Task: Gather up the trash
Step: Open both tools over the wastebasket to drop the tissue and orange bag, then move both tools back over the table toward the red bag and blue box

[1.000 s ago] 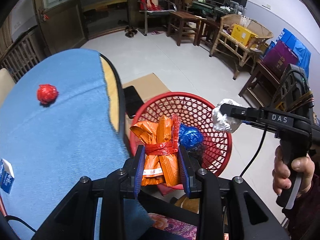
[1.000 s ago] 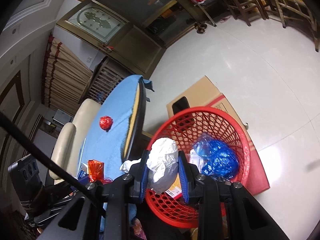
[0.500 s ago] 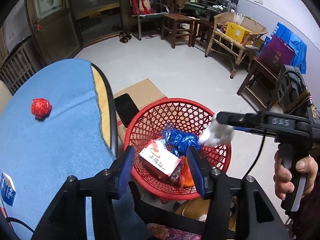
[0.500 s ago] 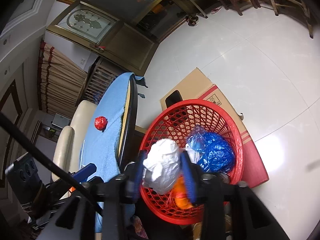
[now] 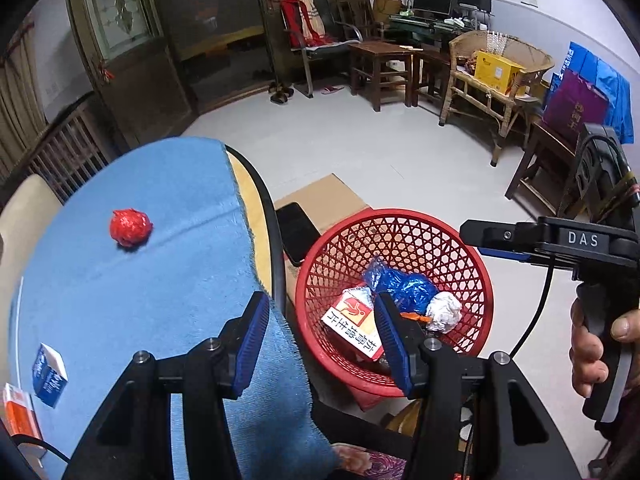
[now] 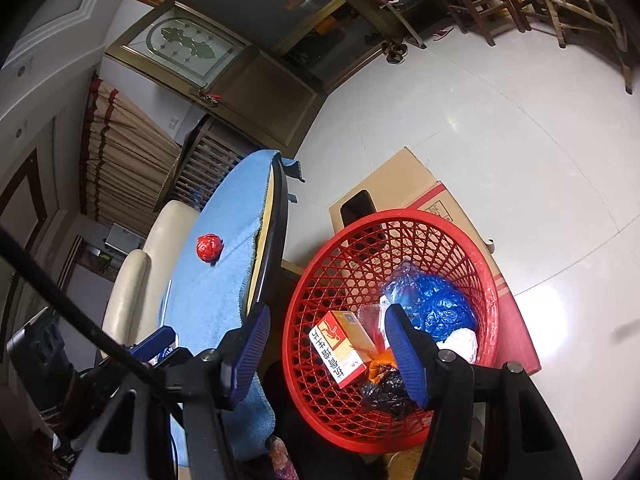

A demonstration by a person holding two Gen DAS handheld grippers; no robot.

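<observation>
Orange box [image 5: 16, 412] cut off at left wrist view's edge.

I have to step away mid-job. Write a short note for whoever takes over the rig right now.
Left tool: open, empty, over the table edge beside the red basket.
Right tool: open, empty, above the basket.
In the basket: foil ball, blue wrapper, red-and-white box, an orange scrap, black plastic.
On the blue tablecloth: red crumpled ball, small blue carton, orange packet at the edge.
Left: likely those three, red ball first.
</observation>
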